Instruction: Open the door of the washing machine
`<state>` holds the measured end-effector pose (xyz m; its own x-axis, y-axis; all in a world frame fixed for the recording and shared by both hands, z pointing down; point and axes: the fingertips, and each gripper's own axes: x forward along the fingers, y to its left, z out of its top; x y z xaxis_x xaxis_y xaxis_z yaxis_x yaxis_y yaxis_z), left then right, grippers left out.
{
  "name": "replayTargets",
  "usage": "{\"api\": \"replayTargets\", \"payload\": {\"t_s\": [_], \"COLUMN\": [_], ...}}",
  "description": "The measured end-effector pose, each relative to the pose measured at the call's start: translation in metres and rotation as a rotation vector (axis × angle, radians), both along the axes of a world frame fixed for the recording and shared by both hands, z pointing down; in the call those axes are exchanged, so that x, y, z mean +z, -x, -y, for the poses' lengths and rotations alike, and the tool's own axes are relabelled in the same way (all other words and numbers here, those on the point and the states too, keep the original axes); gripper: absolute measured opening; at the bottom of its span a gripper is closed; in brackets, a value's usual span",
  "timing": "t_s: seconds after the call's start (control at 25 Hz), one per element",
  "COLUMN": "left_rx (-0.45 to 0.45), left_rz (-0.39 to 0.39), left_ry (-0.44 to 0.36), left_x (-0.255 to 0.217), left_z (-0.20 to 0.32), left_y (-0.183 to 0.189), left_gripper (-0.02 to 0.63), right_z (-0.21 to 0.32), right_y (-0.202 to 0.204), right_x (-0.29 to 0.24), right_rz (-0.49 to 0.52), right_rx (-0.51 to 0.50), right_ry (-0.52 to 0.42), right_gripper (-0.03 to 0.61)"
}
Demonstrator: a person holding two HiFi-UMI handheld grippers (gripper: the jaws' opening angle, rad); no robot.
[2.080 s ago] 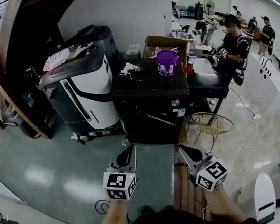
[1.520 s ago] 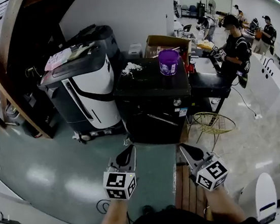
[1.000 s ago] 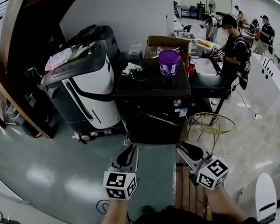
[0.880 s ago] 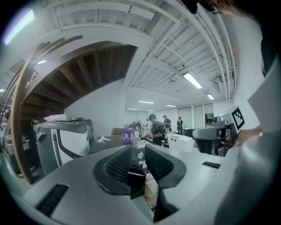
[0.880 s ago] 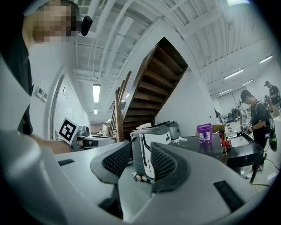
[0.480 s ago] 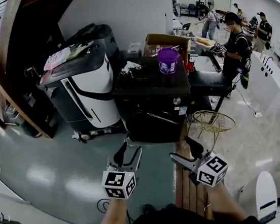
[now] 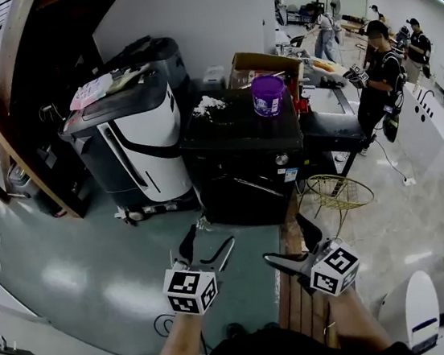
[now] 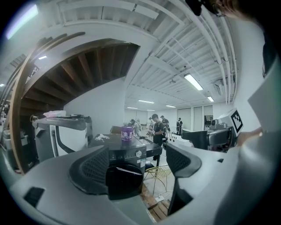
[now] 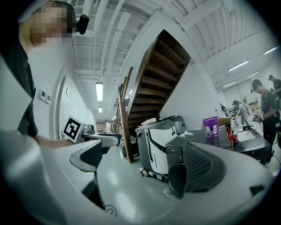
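Washing machine (image 7: 244, 161), one, carries one purple tub (image 7: 267, 96); left tongs (image 7: 211, 236) and right tongs (image 7: 284, 239), just opening wide, hold nothing.

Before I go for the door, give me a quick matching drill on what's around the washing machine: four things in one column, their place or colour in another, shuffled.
Things
1 tub
2 wire basket
3 washing machine
4 cardboard box

Place or colour
A black, with a round dial on its front
B set low, to the right of the washing machine
C purple, on top of the washing machine
D brown, behind the tub

Pairs: 1-C, 2-B, 3-A, 4-D
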<state>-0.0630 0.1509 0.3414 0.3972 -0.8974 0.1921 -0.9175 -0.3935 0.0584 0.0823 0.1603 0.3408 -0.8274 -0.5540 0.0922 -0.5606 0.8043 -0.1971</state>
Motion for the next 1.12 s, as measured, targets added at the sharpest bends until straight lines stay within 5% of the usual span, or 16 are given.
{"api": "replayTargets", "payload": {"t_s": [0.36,1.12], "left_rx": [-0.008,-0.024], "left_rz": [0.026,-0.034], "left_ry": [-0.007,0.009], "left_x": [0.003,0.012], "left_z": [0.002,-0.011], "left_y": [0.002,0.074], "left_gripper": [0.497,0.517], "right_z": [-0.002,-0.006], "right_y": [0.008,0.076], "right_x": [0.000,0.007], "right_rz": [-0.004,-0.019], "right_rx": [-0.002,-0.017], "right_ry": [-0.003,0.047], "right_gripper": [0.586,0.586]}}
